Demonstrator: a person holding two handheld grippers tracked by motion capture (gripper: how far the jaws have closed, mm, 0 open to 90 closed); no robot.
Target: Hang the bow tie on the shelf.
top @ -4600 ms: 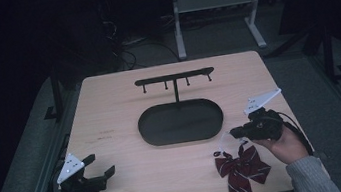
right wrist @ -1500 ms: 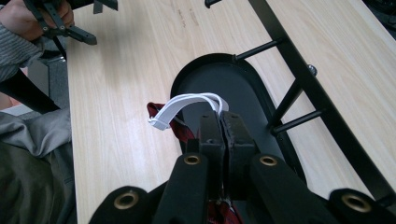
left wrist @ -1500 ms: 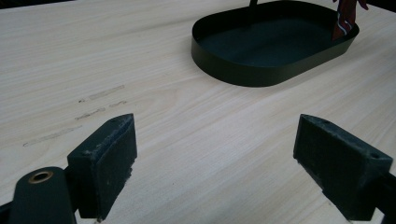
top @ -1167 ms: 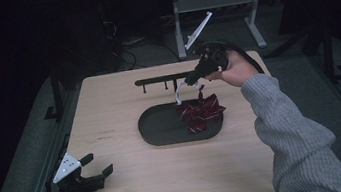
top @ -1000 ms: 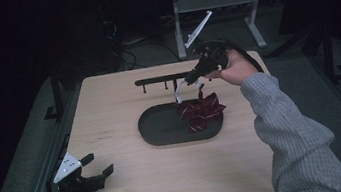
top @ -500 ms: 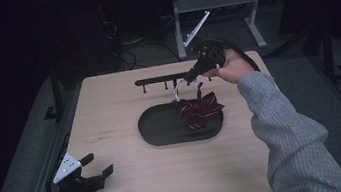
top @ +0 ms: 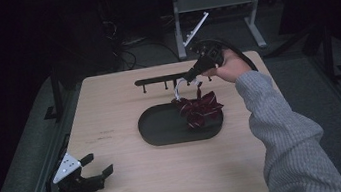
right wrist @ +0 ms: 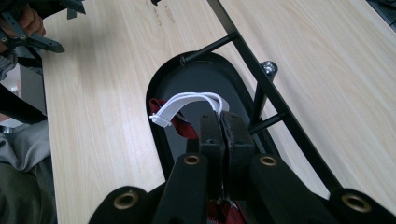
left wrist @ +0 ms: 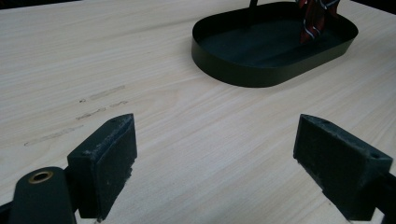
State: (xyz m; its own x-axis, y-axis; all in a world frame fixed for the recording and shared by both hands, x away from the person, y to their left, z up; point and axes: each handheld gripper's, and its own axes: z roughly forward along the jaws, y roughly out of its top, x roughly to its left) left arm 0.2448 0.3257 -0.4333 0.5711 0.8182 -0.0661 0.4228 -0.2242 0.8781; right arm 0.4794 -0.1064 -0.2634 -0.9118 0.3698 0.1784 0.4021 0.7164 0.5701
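table (top: 110,114): pale wood, scuffs at 9 | room: dark, grey desk frame (top: 216,3) at 12 | right gripper (top: 191,77): clamped on bow's (top: 199,109) white strap (right wrist: 187,103) over tray (top: 163,130) | left gripper (top: 99,168): jaws wide, empty

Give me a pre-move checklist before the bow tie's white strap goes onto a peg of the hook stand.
1. Grip on the strap: right gripper has its jaws shut on the white strap. Ok.
2. Bow tie hanging free: it dangles under the gripper over the black tray; whether it touches the tray, cannot tell.
3. Strap loop open enough for a peg: it bulges out sideways from the jaws. Ok.
4. Loop on a peg of the hook stand: beside the pegs, not over one. Not ok.
5. Left gripper out of the way: open, at the near left table corner. Ok.
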